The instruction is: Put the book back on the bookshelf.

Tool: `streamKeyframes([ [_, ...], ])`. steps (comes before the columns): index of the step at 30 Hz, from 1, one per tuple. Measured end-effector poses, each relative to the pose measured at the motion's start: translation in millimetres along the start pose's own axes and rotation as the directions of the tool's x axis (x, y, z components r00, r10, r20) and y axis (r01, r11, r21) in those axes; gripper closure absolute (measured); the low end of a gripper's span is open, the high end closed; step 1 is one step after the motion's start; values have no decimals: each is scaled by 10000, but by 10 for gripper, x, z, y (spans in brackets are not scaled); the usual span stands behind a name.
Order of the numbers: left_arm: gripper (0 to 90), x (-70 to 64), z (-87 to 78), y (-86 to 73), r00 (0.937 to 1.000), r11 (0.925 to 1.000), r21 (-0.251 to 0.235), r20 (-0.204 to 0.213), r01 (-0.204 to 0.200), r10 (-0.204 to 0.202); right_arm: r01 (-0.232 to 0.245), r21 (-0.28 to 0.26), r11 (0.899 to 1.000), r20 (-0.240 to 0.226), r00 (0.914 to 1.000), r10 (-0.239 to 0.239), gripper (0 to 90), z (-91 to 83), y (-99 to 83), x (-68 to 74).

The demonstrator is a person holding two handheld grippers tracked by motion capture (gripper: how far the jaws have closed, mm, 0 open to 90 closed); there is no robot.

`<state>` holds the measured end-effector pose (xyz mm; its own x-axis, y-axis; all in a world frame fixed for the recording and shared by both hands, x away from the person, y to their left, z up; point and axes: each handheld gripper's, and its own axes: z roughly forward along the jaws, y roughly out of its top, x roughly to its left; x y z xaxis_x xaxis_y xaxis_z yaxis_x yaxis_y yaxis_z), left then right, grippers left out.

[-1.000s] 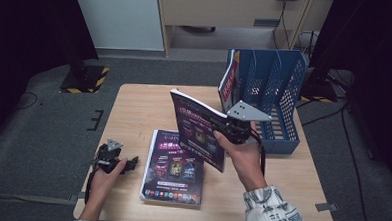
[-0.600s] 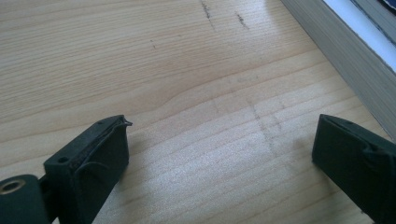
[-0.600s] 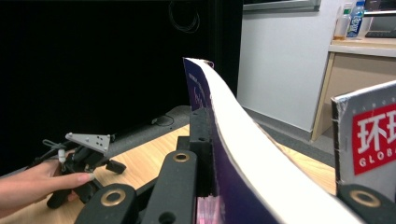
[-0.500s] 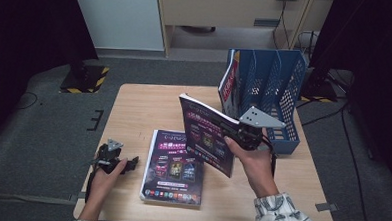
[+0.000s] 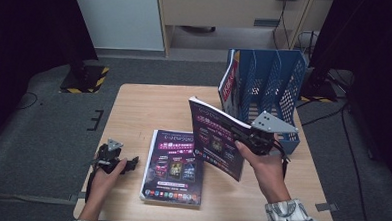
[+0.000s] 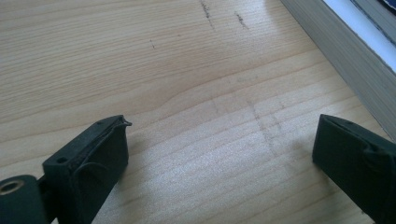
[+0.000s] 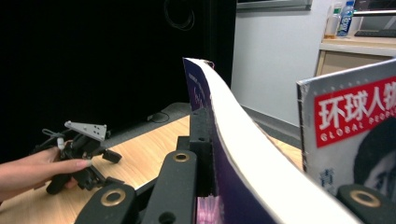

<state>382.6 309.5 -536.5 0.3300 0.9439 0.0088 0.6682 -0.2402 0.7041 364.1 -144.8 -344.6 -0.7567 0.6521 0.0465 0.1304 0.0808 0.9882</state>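
Three magazines are in sight. One purple-covered magazine is held up above the table by the right gripper, whose jaws are clamped on its edge near the spine, one on each cover. A second purple magazine lies flat on the table, cover up, just left of the raised one. A third, with a red masthead, stands upright in the leftmost slot of the one blue file rack at the table's far right.

The raised magazine stands on edge, tilted, its long axis running from the far left down toward the near right, cover facing left and toward the person. In the right gripper view its pages curve upward away from the jaws, beside the red-masthead magazine.

The left gripper rests on the table near its left front corner, jaws wide apart and empty, pointing toward the flat magazine's page edge.
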Motion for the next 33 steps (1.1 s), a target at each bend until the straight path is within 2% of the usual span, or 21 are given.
streamKeyframes([
  [8,27,0,0,0,10000,10000,-1,-2,-2,2,-278,-128,9995,163,9995,280,825,-173,-51,-91],
  [19,27,-1,0,0,10000,10000,-2,-8,-1,1,-92,-26,10000,277,9996,93,825,-375,-28,-127],
  [33,28,-4,-1,0,10000,10000,-1,20,-57,57,-171,35,9998,424,9990,169,825,-594,-102,-211],
])
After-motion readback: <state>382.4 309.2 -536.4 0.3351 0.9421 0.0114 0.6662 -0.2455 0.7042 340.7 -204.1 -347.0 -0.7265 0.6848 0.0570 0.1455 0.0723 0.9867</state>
